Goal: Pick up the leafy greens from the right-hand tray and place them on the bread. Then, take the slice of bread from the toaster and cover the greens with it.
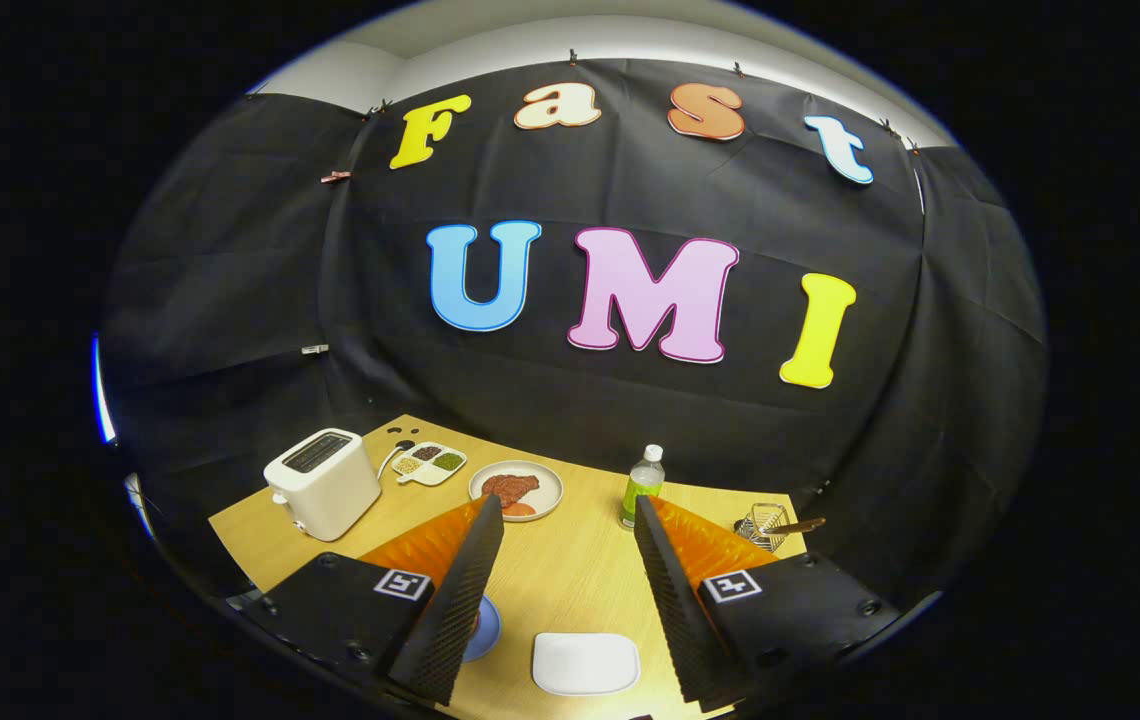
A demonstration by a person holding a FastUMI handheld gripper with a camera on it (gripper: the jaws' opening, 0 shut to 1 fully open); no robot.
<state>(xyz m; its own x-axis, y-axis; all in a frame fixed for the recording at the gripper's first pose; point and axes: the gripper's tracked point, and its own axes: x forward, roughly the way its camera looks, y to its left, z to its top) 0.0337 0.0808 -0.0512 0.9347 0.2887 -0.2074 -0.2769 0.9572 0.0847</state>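
At the left of the frame, beyond the left finger, a white toaster (322, 482) stands near the far left corner of the wooden bench (570, 570); its top slot looks dark, and whether a slice of bread sits inside cannot be told. Just right of the toaster lies a small white divided tray (429, 463) with little heaps in its compartments, one of them green. Right of that, near the tip of the left finger, sits a round plate (516, 490) bearing something reddish-brown and an orange piece; whether any of it is bread cannot be told. Leafy greens cannot be made out for sure.

The tool (569, 525) hovers above the bench with its fingers spread wide and nothing between them. Between the fingers, in the lower middle of the frame, lies a white rounded-square dish (585, 663). A blue round thing (483, 628) peeks out beside the left finger. Just ahead of the right finger stands a clear bottle (642, 486) with a green label and white cap. Further right, a small wire rack (765, 525) holds a brown-handled utensil (798, 525).
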